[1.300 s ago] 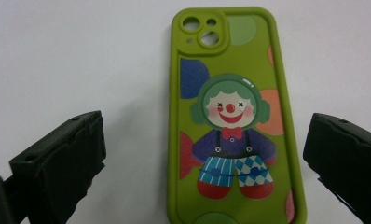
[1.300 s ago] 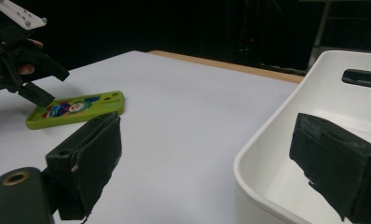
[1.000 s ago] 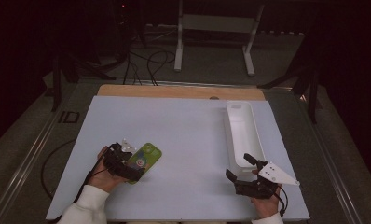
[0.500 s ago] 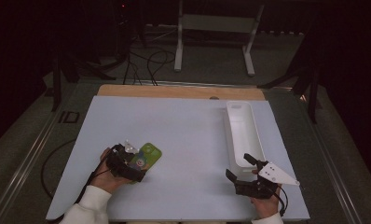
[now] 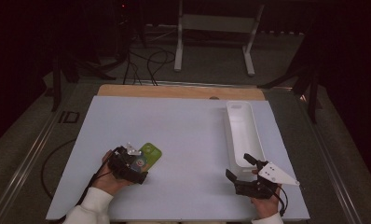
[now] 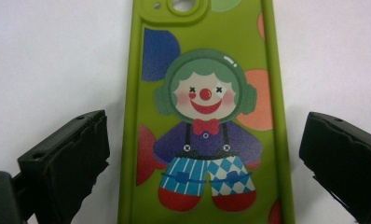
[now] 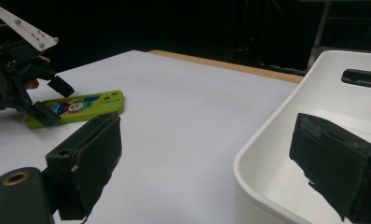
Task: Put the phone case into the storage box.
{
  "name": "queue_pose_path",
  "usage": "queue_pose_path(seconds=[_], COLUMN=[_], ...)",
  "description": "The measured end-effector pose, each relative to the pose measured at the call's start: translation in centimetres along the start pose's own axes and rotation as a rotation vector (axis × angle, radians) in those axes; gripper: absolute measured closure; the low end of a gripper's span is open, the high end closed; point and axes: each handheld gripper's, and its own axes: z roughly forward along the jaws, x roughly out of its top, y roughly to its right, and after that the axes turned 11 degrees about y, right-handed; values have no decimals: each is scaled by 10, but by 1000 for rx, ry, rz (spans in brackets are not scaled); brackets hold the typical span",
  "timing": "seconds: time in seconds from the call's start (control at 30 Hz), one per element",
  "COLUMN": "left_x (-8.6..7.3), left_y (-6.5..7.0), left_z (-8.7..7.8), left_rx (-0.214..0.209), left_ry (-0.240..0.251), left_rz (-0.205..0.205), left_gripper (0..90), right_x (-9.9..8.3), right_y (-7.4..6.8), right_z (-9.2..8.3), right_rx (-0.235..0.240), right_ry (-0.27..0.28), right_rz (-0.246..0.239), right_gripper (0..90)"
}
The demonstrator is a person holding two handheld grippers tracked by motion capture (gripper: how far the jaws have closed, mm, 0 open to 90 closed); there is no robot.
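White table (image 5: 183,121) | left gripper (image 5: 136,164) jaws wide, straddling clown phone case (image 6: 207,116) to grasp | right gripper (image 5: 242,175) wide, idle beside white bin (image 5: 242,130)

White table (image 5: 183,126): phone case (image 5: 151,151), tray (image 5: 242,133)

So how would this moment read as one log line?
left gripper: open, straddling green phone case | right gripper: open, at white bin

I see a long white bin (image 5: 243,135) lying lengthwise on the right side of the white counter (image 5: 188,126), with a slot handle in its far end wall. A white metal stand (image 5: 215,28) sits on the floor beyond, cables (image 5: 148,63) beside it.
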Motion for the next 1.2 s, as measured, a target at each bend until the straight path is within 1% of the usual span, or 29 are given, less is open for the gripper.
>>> queue_pose_path(seconds=[0.2,0.33,0.47,0.6,0.87,1.03,1.2], left_x=[-3,-6,-8,-9,-8,-7,-5], left_y=[0,0,-2,-4,-3,-5,-5], left_z=[1,-2,-3,-3,-3,-4,-4], left_rx=[6,8,4,-11,-14,-21,-20], left_ry=[-7,-4,-6,-9,-22,-31,-42], left_rz=[-3,-16,-25,-31,-39,-44,-29], left_gripper=[47,64,74,88,113,145,154], right_x=[0,0,0,0,0,0,0], right_y=[0,0,0,0,0,0,-1], right_z=[0,0,0,0,0,0,1], right_rx=[-2,-1,-1,-1,-1,-1,0], right_ry=[1,1,1,-2,-4,-4,-6], right_rz=[2,0,1,0,0,0,0], right_gripper=[89,89,89,89,89,89,89])
